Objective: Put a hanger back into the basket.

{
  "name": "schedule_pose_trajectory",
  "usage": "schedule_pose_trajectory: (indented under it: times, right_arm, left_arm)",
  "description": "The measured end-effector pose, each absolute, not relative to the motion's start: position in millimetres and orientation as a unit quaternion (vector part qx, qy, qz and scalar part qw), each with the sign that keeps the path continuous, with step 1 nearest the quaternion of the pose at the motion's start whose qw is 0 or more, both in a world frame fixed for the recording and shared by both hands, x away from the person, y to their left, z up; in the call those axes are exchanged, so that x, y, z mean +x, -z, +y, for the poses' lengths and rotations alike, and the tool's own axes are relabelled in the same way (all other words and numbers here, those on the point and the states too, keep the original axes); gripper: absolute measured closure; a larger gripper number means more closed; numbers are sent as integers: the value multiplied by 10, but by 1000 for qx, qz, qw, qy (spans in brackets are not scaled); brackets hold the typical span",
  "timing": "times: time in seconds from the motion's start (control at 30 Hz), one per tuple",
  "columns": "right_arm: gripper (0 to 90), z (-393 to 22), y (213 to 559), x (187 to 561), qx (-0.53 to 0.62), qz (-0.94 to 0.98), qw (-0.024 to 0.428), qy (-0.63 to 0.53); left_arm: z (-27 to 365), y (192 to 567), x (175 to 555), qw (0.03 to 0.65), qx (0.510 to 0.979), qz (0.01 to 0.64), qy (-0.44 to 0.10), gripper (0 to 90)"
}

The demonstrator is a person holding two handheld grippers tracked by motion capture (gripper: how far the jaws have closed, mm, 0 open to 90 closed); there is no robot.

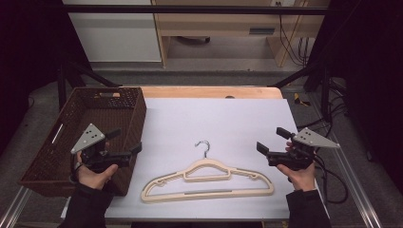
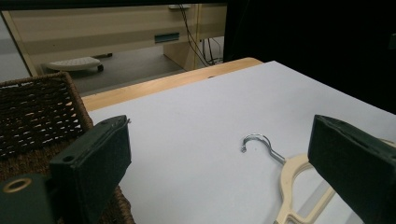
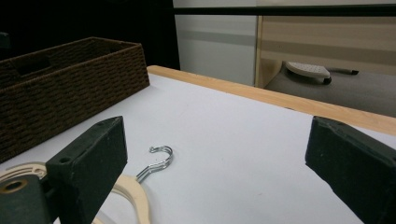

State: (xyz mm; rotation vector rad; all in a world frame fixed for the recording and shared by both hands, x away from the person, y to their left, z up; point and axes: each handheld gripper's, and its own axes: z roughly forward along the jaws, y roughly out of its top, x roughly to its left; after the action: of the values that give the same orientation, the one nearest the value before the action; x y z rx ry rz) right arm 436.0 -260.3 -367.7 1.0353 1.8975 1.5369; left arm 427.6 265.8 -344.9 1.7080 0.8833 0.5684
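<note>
A cream plastic hanger (image 1: pixel 207 180) with a silver metal hook (image 1: pixel 204 146) lies flat on the white table cover near the front edge. My left gripper (image 1: pixel 126 141) hovers over the right wall of the brown wicker basket (image 1: pixel 52 142), to the left of the hanger, jaws wide open and empty. My right gripper (image 1: pixel 272 140) is held off the hanger's right end, also open and empty. In the left gripper view the hook (image 2: pixel 256 142) lies between the jaws, farther ahead. The right gripper view shows the hook (image 3: pixel 159 161) near its left jaw.
The wicker basket (image 3: pixel 65 88) stands on the table's left side. A wooden edge (image 1: pixel 209 91) runs along the table's far side. Black cables (image 1: pixel 332 175) trail off the table's right side. A metal rail (image 1: pixel 363 190) borders the right edge.
</note>
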Motion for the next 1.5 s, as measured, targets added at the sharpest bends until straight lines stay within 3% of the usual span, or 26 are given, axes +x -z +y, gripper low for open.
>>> schedule_pose_trajectory:
  times: [0.7, 1.5]
  right_arm:
    - [85, -2413, 3601, 4345, 367, 729, 233, -529]
    - [145, -1492, 3716, 4717, 312, 863, 151, -367]
  left_arm:
    - [2509, 3503, 4285, 524, 741, 356, -221, 59]
    - [2305, 3635, 4323, 498, 771, 341, -201, 59]
